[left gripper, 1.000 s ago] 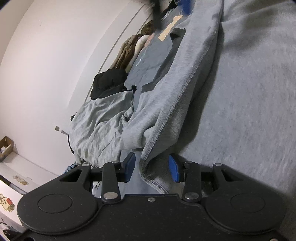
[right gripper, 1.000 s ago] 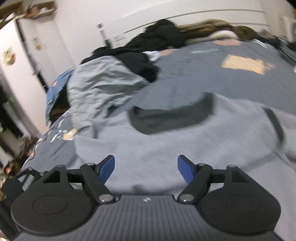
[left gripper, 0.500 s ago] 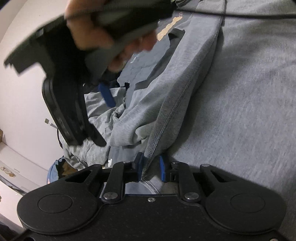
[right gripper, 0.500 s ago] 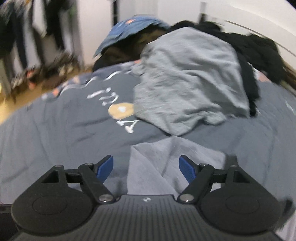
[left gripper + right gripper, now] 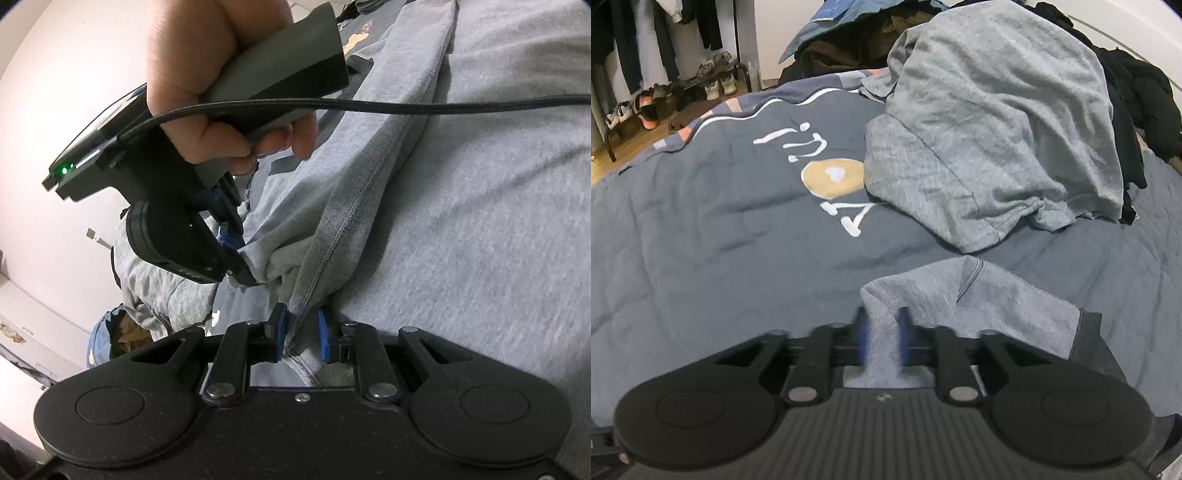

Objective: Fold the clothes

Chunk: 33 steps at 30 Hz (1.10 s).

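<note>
A light grey sweatshirt (image 5: 480, 206) lies spread on the bed. My left gripper (image 5: 301, 332) is shut on its stitched seam edge near the bottom of the left wrist view. A hand (image 5: 207, 74) holds my right gripper (image 5: 240, 266) just beyond, with its tips buried in a bunched fold of the same sweatshirt. In the right wrist view my right gripper (image 5: 882, 338) is shut on a grey fold of the sweatshirt (image 5: 979, 299), whose dark cuff (image 5: 1089, 339) shows at the right.
A dark grey bedspread (image 5: 720, 221) with a tan and white print covers the bed. A heap of grey clothes (image 5: 997, 122) and black garments (image 5: 1145, 92) lies beyond. Shoes (image 5: 646, 107) and hanging clothes stand at the far left. A black cable (image 5: 443, 105) crosses the left wrist view.
My left gripper closed on the sweatshirt seam. My right gripper swung over beside it, came down on the sweatshirt's corner and closed on a fold.
</note>
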Available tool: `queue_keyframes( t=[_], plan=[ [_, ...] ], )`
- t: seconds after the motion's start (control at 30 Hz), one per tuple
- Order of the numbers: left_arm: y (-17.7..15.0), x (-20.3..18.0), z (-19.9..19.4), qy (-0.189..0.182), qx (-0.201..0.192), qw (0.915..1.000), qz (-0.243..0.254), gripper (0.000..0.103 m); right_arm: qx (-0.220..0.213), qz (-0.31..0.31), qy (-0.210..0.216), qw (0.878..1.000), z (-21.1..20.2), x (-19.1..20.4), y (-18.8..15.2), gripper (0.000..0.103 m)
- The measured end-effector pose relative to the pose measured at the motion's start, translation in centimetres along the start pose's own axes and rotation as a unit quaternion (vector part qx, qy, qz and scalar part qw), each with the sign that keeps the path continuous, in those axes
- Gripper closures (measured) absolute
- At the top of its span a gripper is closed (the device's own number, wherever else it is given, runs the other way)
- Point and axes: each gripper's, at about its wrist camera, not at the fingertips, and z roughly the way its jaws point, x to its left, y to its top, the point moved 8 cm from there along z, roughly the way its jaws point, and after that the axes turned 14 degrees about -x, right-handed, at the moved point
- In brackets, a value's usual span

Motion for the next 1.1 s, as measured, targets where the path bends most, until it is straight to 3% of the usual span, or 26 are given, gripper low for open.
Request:
queue_keyframes(
  t=[0.1,0.2,0.37,0.47,0.57,0.6,0.7,0.8,0.9,0.93,1.0,1.1],
  plan=[
    [0.1,0.0,-0.2,0.001,0.002,1.0,-0.003,0.099,-0.018,0.06,0.005,0.998,-0.6,-1.1,0.4,0.097],
    [-0.3,0.9,-1.0,-0.006,0.006,0.9999,-0.008,0.1,-0.045,0.144,0.006,0.988,-1.3,-2.9,1.4,0.097],
    [-1.2,2.9,-2.8,-0.025,0.015,0.9992,-0.025,0.102,-0.108,0.303,0.014,0.947,-2.3,-7.0,2.9,0.097],
    [-2.5,2.0,-2.6,-0.04,0.034,0.9985,-0.016,0.103,-0.094,0.3,0.002,0.949,-1.1,-7.4,2.4,0.097],
    [-2.6,1.8,-2.5,-0.018,0.026,0.9995,0.005,0.099,-0.079,0.297,-0.009,0.952,0.1,-7.8,1.8,0.097],
    [-2.4,1.9,-2.4,-0.009,0.023,0.9997,0.005,0.092,-0.075,0.296,-0.013,0.952,0.4,-8.0,1.6,0.096],
    [-1.5,2.7,-2.2,0.012,0.004,0.9997,-0.019,0.048,-0.068,0.296,-0.01,0.953,0.6,-8.1,1.2,0.092],
    [-0.8,3.0,-1.5,0.013,-0.011,0.9987,-0.048,0.044,-0.063,0.295,-0.01,0.953,0.6,-8.0,1.1,0.081],
    [-0.8,2.9,-0.2,0.008,-0.002,0.9959,-0.09,0.044,-0.053,0.289,-0.009,0.956,0.9,-7.5,1.1,0.063],
    [-0.9,2.8,0.3,0.009,0.002,0.9947,-0.103,0.044,-0.05,0.283,-0.011,0.958,1.1,-7.2,1.0,0.062],
    [-1.1,3.1,1.0,0.011,0.01,0.9899,-0.141,0.051,-0.044,0.27,-0.014,0.962,1.4,-6.7,0.9,0.062],
    [-1.6,3.8,1.7,0.005,0.019,0.9777,-0.209,0.099,-0.046,0.258,-0.02,0.965,1.7,-6.2,0.9,0.066]
  ],
)
